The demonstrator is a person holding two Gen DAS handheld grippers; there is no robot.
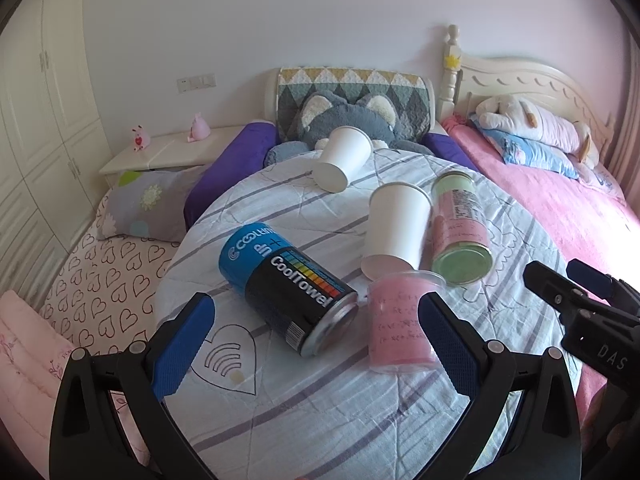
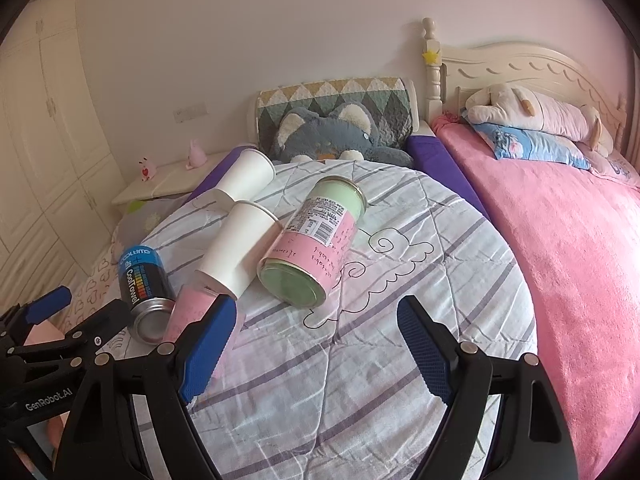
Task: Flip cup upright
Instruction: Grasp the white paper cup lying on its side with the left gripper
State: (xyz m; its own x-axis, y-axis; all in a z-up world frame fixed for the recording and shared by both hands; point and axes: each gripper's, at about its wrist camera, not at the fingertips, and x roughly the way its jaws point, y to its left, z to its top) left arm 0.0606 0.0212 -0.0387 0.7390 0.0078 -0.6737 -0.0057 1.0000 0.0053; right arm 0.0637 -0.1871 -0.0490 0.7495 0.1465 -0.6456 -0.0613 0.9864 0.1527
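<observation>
Two white paper cups lie on their sides on the striped quilt: a far one [image 1: 343, 158] [image 2: 247, 176] and a near one [image 1: 394, 232] [image 2: 236, 250]. A clear plastic cup with pink contents [image 1: 400, 322] [image 2: 188, 314] lies beside the near one. My left gripper [image 1: 316, 340] is open and empty, low over the quilt, its right finger [image 1: 444, 344] against the pink cup. My right gripper [image 2: 316, 352] is open and empty, in front of the green and pink can [image 2: 316, 240].
A blue and black CoolTowel can [image 1: 286, 288] [image 2: 144, 284] and the green and pink can [image 1: 460, 228] lie on the quilt. A grey plush toy [image 1: 344, 118] sits at the headboard. A pink bed [image 2: 560, 240] is on the right, a nightstand [image 1: 168, 148] far left.
</observation>
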